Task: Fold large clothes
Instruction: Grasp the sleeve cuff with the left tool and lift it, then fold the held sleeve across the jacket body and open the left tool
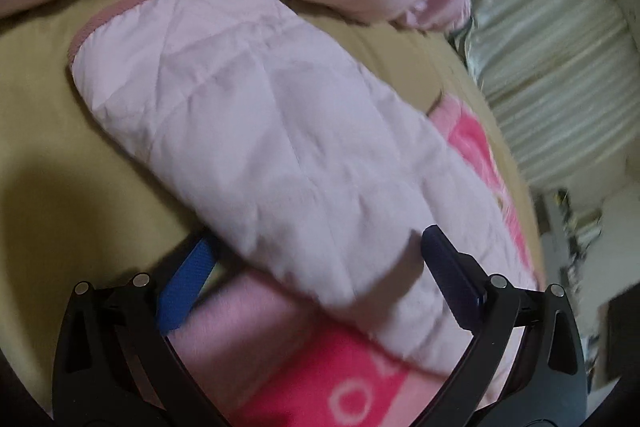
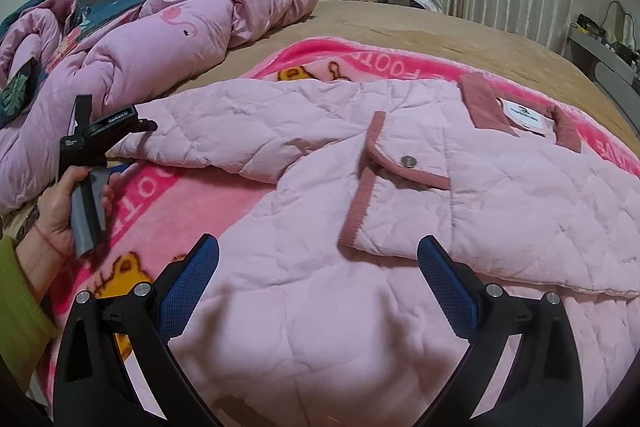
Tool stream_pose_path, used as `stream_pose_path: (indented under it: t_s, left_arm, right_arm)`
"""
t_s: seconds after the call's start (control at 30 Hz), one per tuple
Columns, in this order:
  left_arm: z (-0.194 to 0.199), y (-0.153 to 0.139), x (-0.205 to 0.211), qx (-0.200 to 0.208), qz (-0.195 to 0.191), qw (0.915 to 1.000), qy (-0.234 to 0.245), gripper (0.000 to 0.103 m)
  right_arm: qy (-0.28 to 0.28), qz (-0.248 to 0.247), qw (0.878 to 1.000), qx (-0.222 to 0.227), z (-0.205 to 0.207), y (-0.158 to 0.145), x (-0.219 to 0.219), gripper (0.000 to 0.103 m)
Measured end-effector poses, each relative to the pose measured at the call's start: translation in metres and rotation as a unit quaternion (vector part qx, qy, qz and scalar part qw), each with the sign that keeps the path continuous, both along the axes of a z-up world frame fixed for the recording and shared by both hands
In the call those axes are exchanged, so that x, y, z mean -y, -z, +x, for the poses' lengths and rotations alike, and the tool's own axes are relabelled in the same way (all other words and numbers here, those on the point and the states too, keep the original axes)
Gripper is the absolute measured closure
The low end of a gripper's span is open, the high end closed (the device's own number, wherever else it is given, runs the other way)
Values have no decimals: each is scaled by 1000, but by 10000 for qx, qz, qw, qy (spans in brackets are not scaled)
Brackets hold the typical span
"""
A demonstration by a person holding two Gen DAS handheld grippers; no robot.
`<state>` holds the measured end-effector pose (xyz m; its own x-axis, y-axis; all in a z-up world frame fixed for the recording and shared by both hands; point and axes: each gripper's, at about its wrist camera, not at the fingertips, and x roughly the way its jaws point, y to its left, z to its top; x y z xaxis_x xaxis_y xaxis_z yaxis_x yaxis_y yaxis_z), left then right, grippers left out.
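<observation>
The left gripper was spread wide, its fingers on either side of the jacket's sleeve; blur hid whether they touched it. The sleeve ran ahead of them to a darker cuff, across a pink blanket on the bed. In the right view, a hand gripped that tool's handle left of the fingers. The right gripper hung released above the jacket, which lay flat ahead; its hem was cut off below. A duvet sat far left.
</observation>
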<state>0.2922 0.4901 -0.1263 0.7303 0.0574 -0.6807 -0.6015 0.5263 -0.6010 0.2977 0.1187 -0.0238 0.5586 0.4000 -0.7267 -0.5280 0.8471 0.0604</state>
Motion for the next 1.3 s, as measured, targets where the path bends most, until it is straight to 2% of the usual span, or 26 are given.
stream_pose_path:
  t_s: [0.03,0.07,0.13,0.2,0.27,0.4,0.53,0.77,0.87,1.03,1.13,1.3]
  left_arm:
    - [1,-3,-1,-86,160,9998,-63,31]
    - [3,-6,0,-216,312,9992,-98,43]
    - [0,-15,0,-158,409,9989,-154,76]
    - [-6,-33,5,98,613,9980,-124,85]
    - [-15,-57,14,340,936,9950,-110,88]
    - [-33,-104,31,712,1258,9895,-53,89]
    - [-41,-146,59,797,1768,9809,146,89]
    - [-46,-203,109,950,2276,9681,442,89]
    - [-35,-220,137,1015,2492,9613,589,89]
    - [-24,-250,196,1072,2986,9436,946,89]
    - [-15,-258,227,1093,3202,9336,1179,89]
    - [-3,-261,265,1121,3354,9234,1489,90]
  right_arm:
    - [20,-4,10000,-1,0,0,3,4]
    - [49,-1,10000,-6,0,0,6,4]
    - [107,8,9999,-33,0,0,12,4]
    - [177,71,9998,-80,-1,1,20,4]
    - [219,127,9996,-109,-1,1,25,4]
    - [289,236,9992,-121,-4,-4,39,4]
    - [394,437,9982,-93,-9,-14,59,4]
    - [595,690,9958,12,-23,-30,100,4]
    - [730,842,9938,49,-27,-36,122,4]
    - [963,1101,9892,102,-31,-46,159,4]
    - [1109,1223,9862,79,-32,-47,180,4]
    - [1376,1401,9805,-73,-31,-40,214,4]
